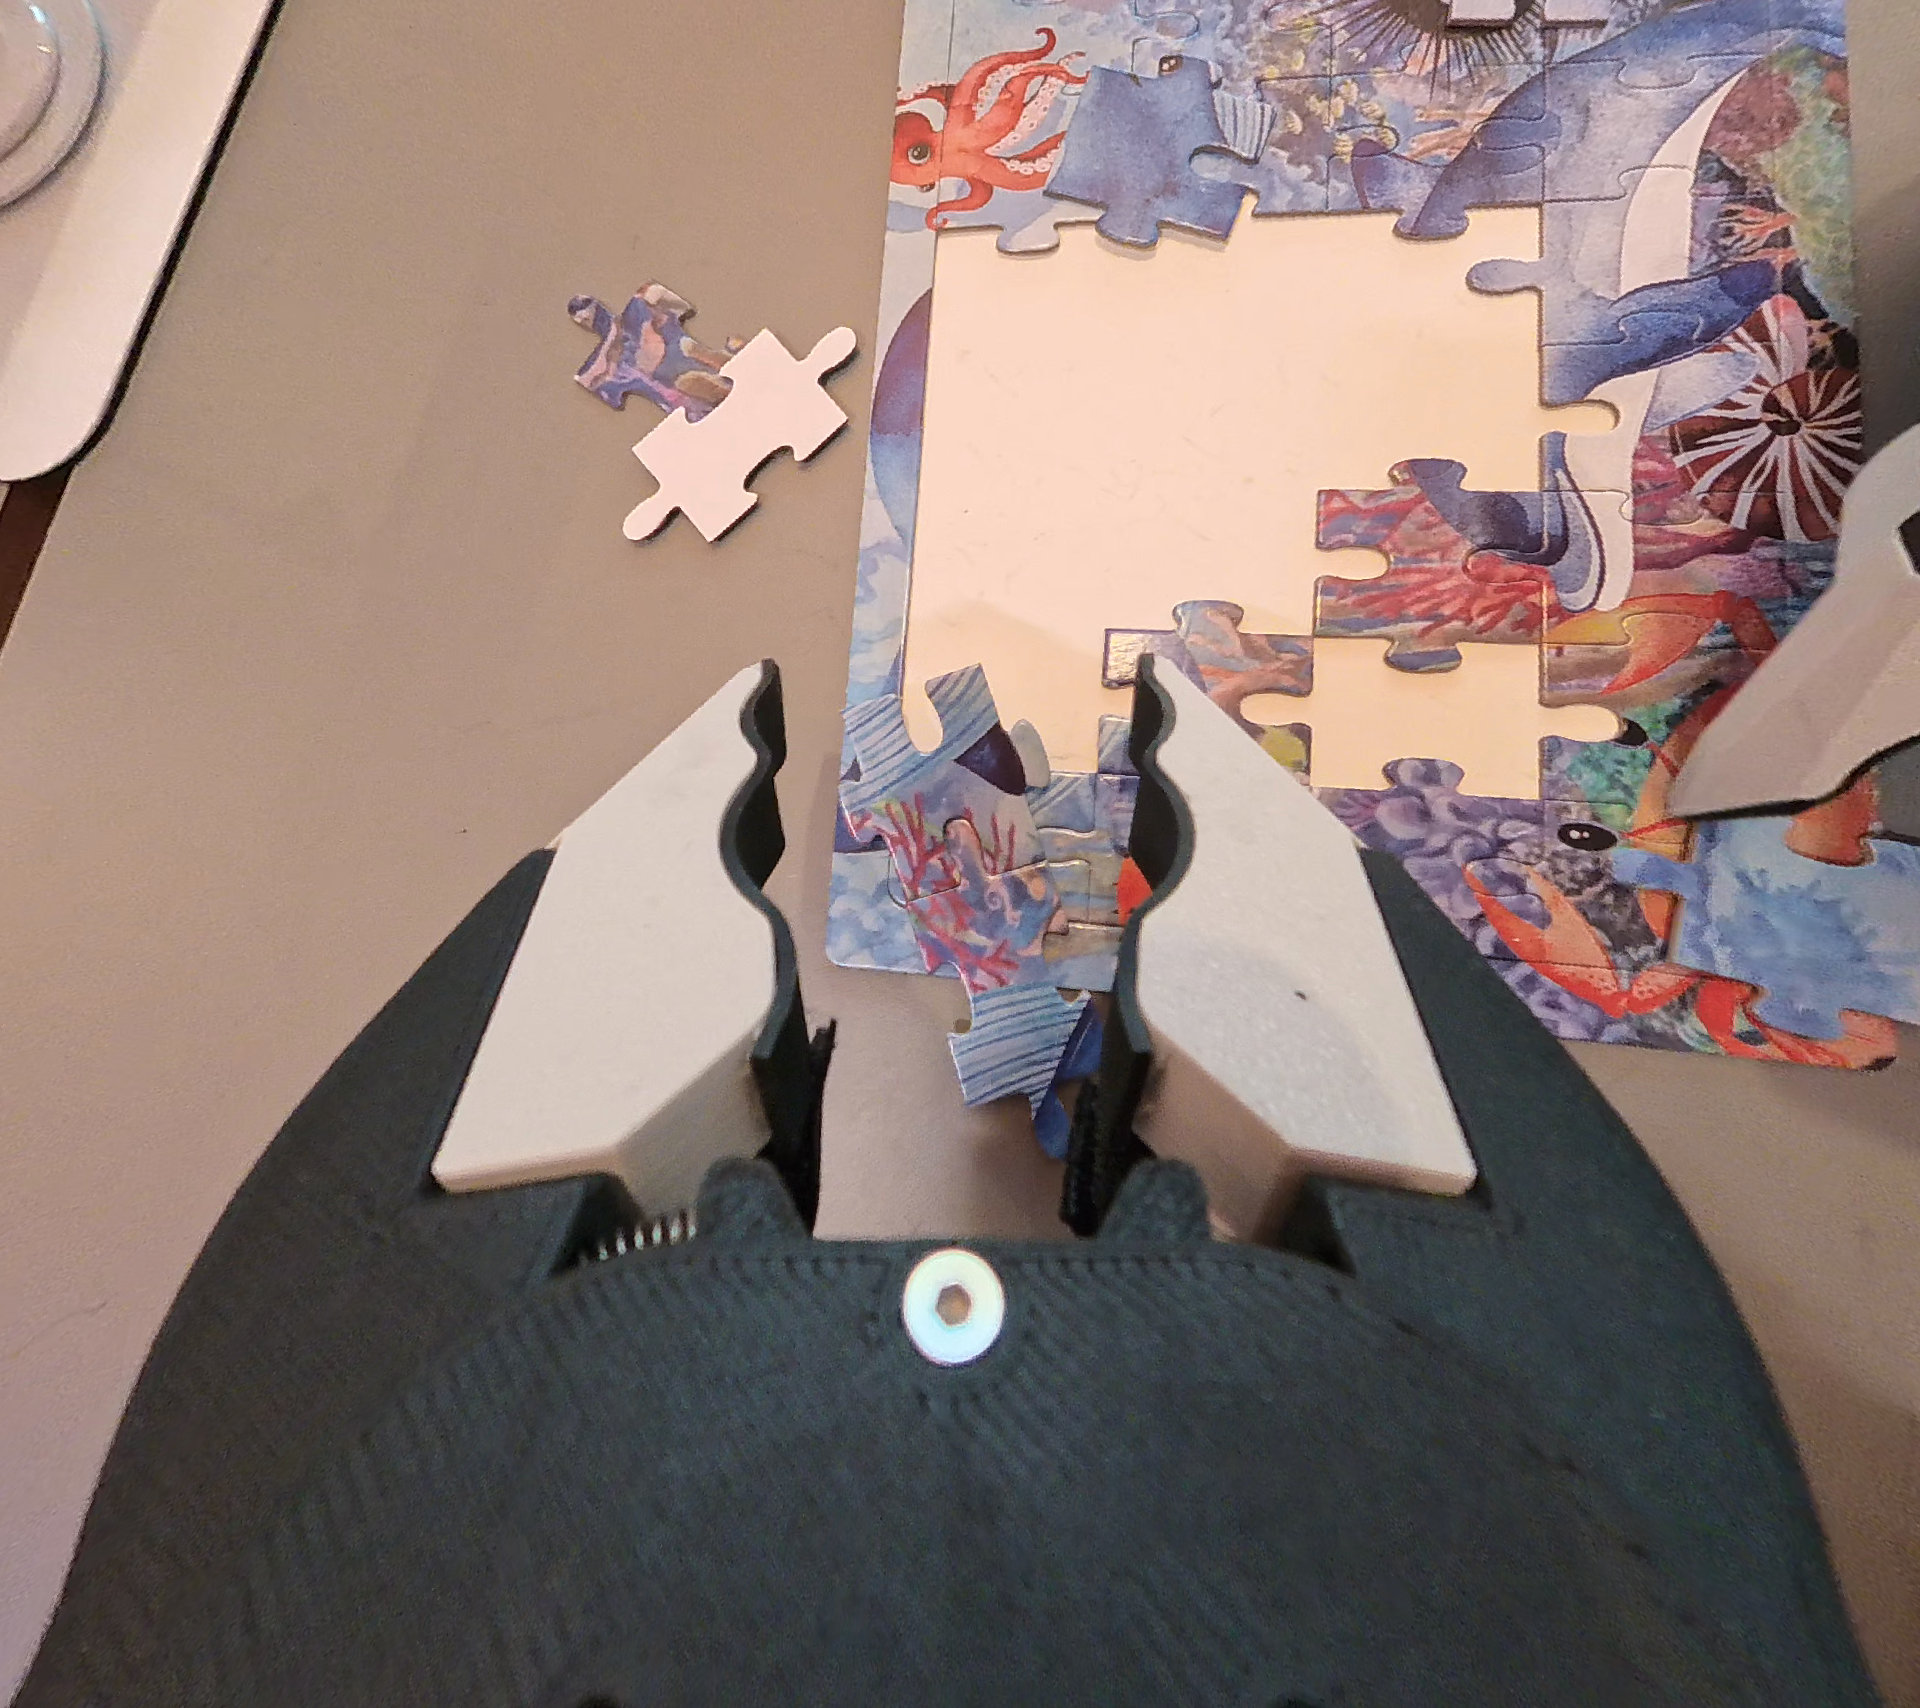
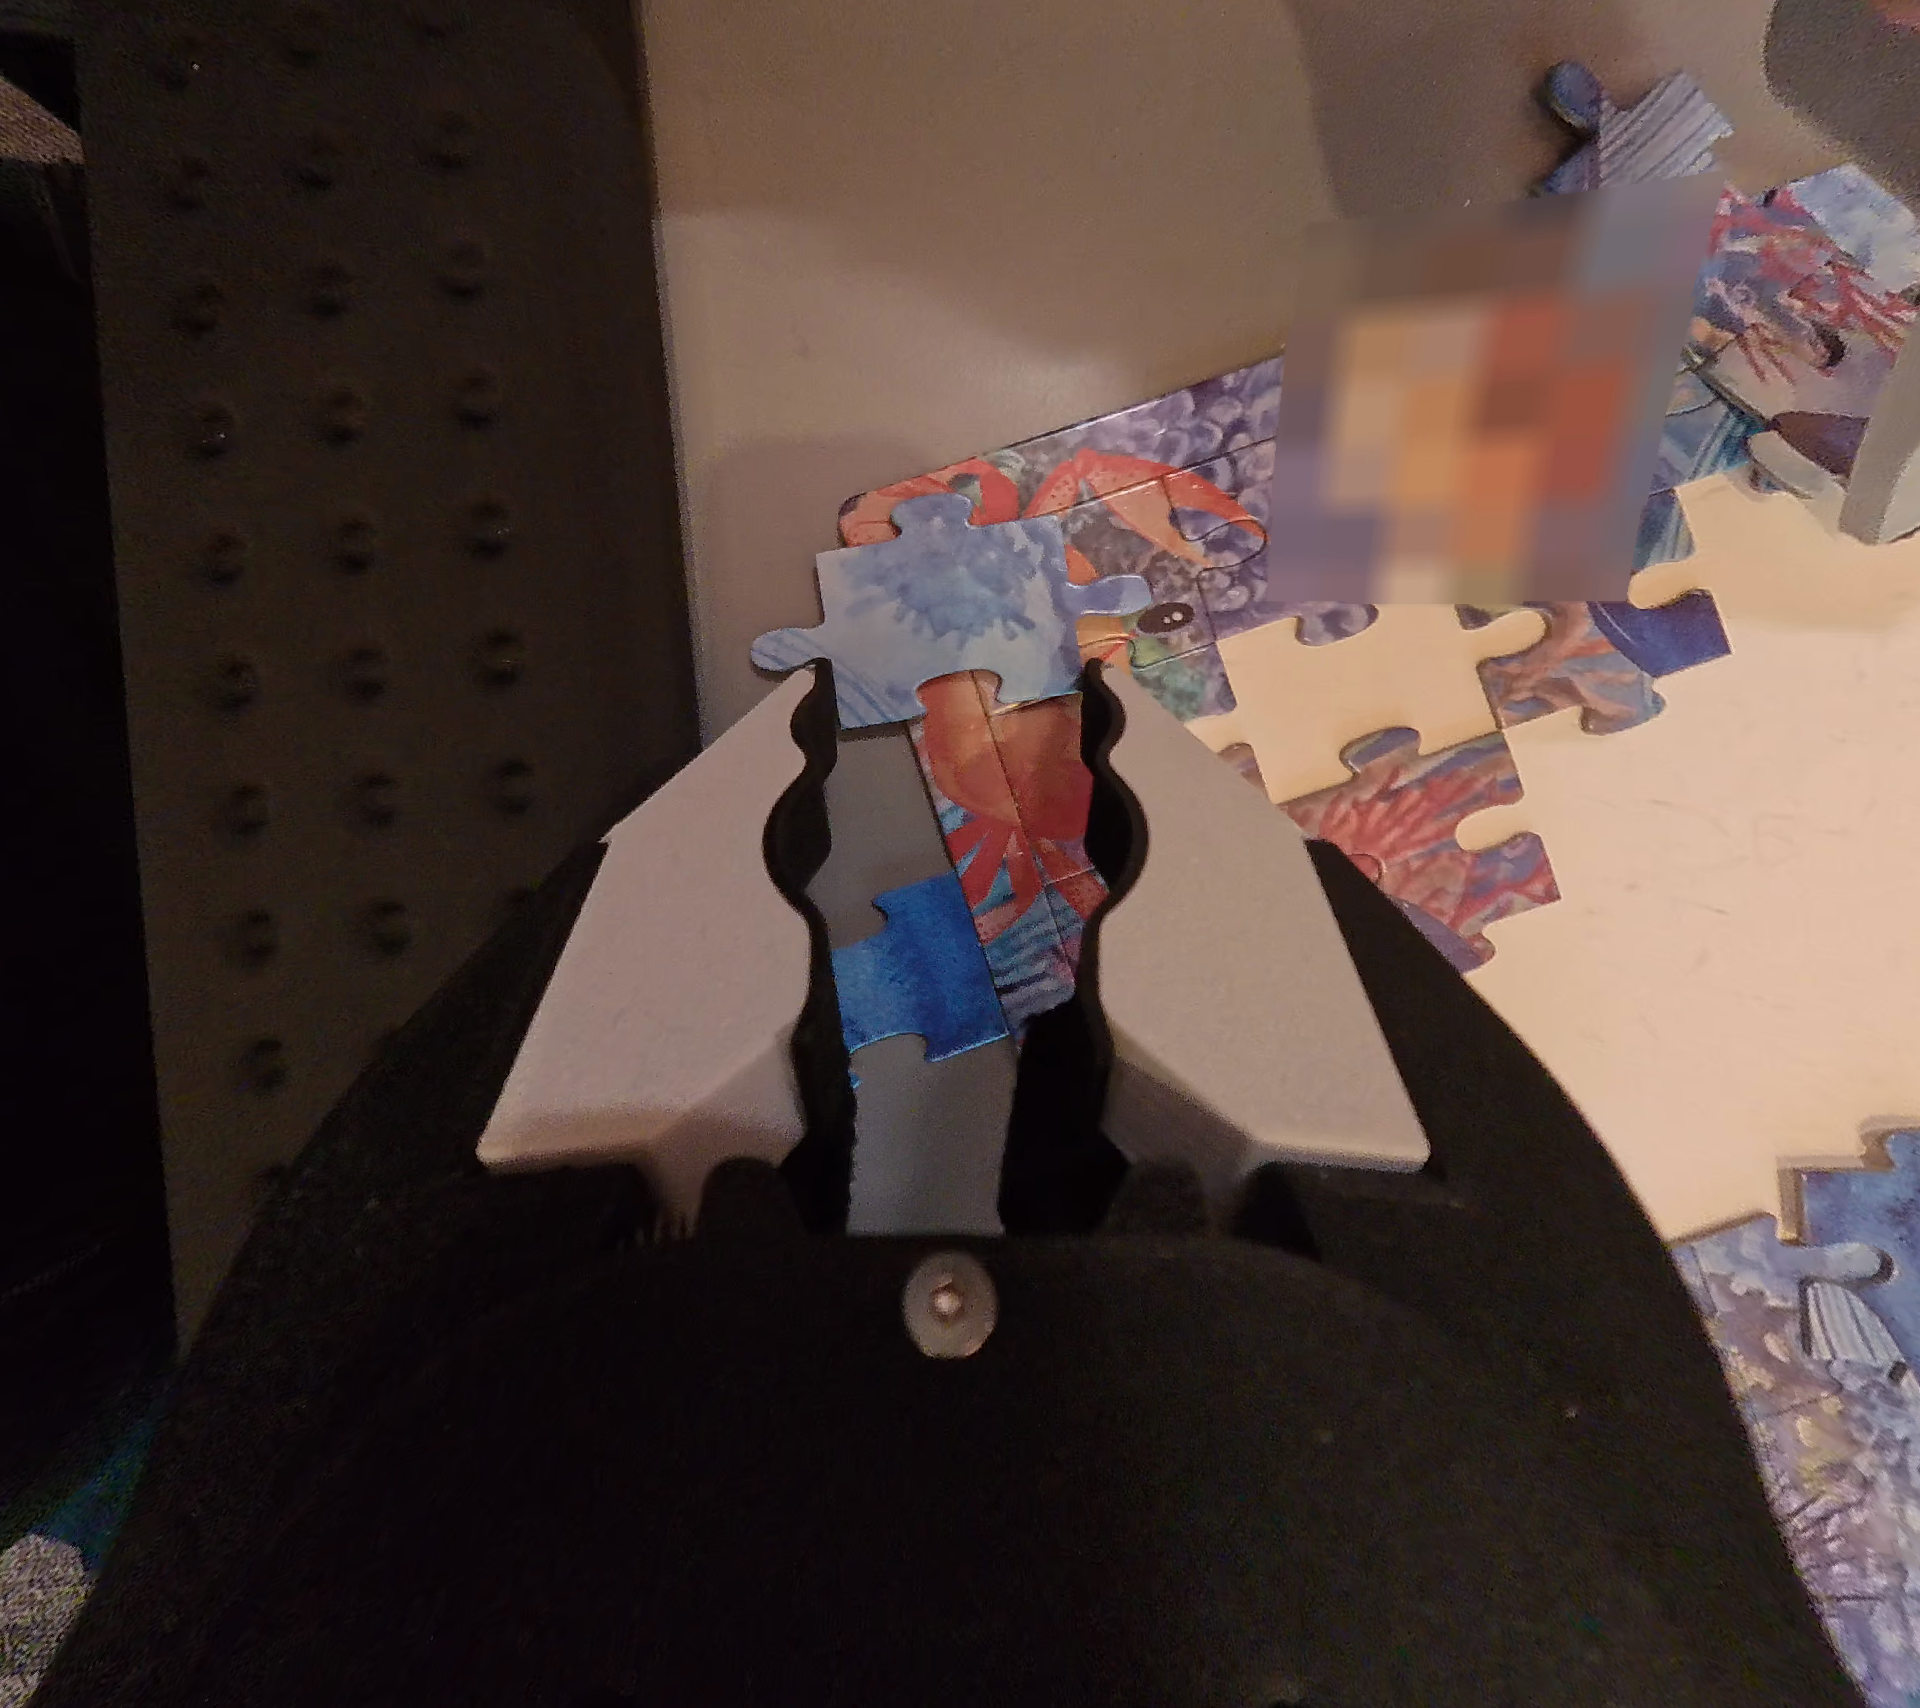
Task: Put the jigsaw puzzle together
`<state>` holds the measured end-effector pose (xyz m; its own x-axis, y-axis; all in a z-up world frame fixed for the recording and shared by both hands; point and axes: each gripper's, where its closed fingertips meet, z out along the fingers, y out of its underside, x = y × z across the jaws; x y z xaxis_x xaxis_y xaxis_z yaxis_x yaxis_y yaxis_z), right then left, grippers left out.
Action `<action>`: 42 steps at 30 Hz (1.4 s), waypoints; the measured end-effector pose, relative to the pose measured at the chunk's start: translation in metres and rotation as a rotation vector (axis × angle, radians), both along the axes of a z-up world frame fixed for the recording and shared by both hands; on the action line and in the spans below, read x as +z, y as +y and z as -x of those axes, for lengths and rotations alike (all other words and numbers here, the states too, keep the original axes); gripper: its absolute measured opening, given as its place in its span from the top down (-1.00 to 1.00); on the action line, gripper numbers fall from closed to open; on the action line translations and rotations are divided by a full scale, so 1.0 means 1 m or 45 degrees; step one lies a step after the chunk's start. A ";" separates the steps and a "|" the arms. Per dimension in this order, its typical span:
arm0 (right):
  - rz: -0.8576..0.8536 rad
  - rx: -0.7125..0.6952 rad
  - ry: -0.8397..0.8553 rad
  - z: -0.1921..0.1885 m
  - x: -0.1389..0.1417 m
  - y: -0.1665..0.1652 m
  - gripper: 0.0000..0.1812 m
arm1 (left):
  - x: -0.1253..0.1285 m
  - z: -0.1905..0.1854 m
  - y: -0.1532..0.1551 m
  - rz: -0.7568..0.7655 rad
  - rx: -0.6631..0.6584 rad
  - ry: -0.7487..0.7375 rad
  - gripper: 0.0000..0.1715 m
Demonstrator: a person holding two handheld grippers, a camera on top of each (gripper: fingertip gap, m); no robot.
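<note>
Grey table [image 1: 520, 723] carrying part-built puzzle [image 1: 1351, 100]. Left hand-held gripper [image 1: 956, 682] wide, empty; right hand-held gripper [image 2: 956, 671] likewise over loose blue piece [image 2: 951, 609].

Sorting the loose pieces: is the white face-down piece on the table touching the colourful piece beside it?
Touching. The left wrist view shows the white face-down piece overlapping the colourful piece's edge, with no table visible between them.

left gripper [image 1: 956, 682] fingers apart over puzzle board [image 1: 1226, 432] near corner | two loose pieces [image 1: 717, 401] on table [image 1: 468, 204]
</note>
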<state>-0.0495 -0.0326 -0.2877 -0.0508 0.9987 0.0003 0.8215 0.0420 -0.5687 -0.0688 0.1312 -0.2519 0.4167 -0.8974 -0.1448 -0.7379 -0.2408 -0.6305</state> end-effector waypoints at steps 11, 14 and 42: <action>-0.080 -0.095 0.063 -0.030 0.036 0.046 0.49 | 0.001 0.004 0.005 -0.002 0.035 -0.015 0.27; -0.117 -0.119 0.008 -0.049 0.042 0.065 0.49 | -0.001 0.006 0.007 0.006 0.045 -0.014 0.27; -0.192 -0.012 -0.223 -0.089 0.025 0.103 0.49 | -0.016 -0.001 0.005 0.054 0.025 0.011 0.28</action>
<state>0.0399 0.0700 -0.2624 -0.0540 0.9884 0.1417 0.9079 0.1077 -0.4051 -0.0679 0.1365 -0.2683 0.4334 -0.8944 -0.1106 -0.7379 -0.2817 -0.6133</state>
